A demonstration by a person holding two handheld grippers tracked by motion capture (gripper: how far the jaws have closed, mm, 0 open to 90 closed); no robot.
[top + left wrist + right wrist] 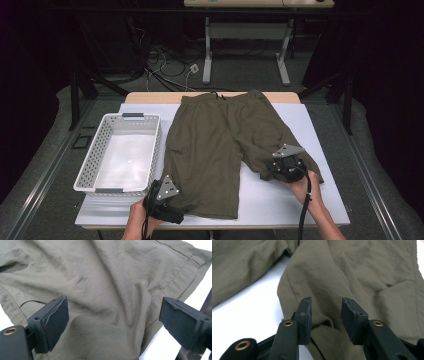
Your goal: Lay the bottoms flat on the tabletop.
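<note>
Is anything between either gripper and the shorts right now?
Nothing visible. The left gripper stands open right over the olive shorts at a leg hem, and the right gripper has its jaws apart over the other leg's cloth. The white basket sits off beside them.

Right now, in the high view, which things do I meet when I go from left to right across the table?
White basket → left gripper → olive shorts → right gripper.
</note>
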